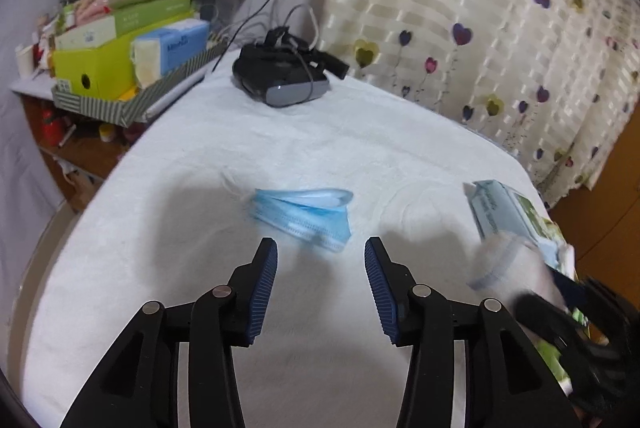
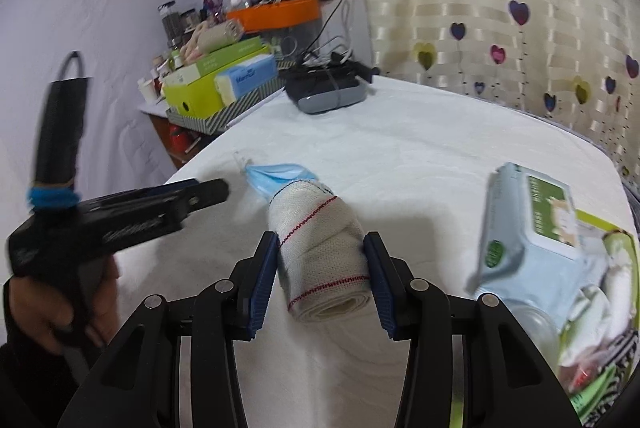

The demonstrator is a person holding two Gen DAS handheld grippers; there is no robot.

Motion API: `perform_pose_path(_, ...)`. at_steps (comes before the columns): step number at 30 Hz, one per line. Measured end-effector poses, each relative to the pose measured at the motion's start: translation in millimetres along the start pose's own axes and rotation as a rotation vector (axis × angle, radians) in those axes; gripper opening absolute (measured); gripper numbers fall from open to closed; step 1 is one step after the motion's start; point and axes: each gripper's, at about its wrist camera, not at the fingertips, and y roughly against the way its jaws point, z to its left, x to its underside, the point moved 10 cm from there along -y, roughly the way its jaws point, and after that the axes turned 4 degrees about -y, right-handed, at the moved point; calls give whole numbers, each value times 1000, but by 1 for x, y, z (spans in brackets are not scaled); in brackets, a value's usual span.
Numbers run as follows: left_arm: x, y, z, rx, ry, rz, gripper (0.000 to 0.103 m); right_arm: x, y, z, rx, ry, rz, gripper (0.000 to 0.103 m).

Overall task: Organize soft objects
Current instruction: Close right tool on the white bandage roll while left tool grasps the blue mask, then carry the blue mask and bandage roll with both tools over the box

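Gripping the bandage roll (image 2: 324, 252) between both pads, our right gripper (image 2: 320, 248) has it pinched across its width, jaws held fairly wide by the roll's bulk. The roll points away toward twelve o'clock, its open core facing us, and appears to be raised a little off the white cloth (image 2: 400, 156).

Over at three o'clock sits the bin (image 2: 600, 380), a green-rimmed tray already crowded with a wipes pack (image 2: 532, 224) and other soft bits. That, we judge, is where this roll goes.

Our left gripper (image 1: 320, 248) is wide open and empty, nothing between the blue pads. Just ahead of it at twelve o'clock lies the blue mask (image 1: 304, 214), folded on the cloth, apart from the fingertips. In the right view it shows at nine o'clock, blurred, with a hand (image 2: 56, 308) on its handle.

Now, doing this well: we keep the squeeze gentle, because a soft roll deforms and can slip out endwise. We swing right, clear the wipes pack standing at the bin's near edge, and release only once the roll is over a free spot. The left can line up on the mask meanwhile, pads straddling the folded edge.

A headset (image 1: 280, 76) sits far off at twelve o'clock, no concern of ours.
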Motion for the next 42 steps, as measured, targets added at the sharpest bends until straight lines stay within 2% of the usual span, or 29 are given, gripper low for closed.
perform_pose_path(5,-8,-35,-2,-24,34,38,50,-1,10,-7,-2,-6,-16,45)
perform_pose_path(12,-10,-74,12,-151,58,87,52,-3,11,-16,-5,-13,-16,45)
perform_pose_path(15,-7,-90,15,-163,67,118,52,-2,12,-21,-1,-17,-17,45)
perform_pose_path(18,-10,-94,16,-183,52,107,51,-2,12,-25,4,-20,-17,45)
perform_pose_path(19,-11,-94,15,-188,48,104,46,-3,12,-26,5,-22,-19,45)
perform_pose_path(20,-13,-95,16,-203,33,97,33,-3,12,-27,5,-24,-20,45)
perform_pose_path(23,-15,-98,16,-229,4,87,21,-3,12,-27,4,-25,-21,45)
perform_pose_path(26,-17,-95,13,-241,-26,76,12,-3,14,-27,6,-23,-26,45)
perform_pose_path(28,-17,-88,8,-238,-42,64,10,-2,16,-27,11,-23,-31,45)
perform_pose_path(35,-16,-43,-18,-212,-97,-14,10,0,33,-26,19,-24,-59,45)
perform_pose_path(42,-5,9,-44,-173,-112,-91,10,8,54,-27,20,-37,-86,45)
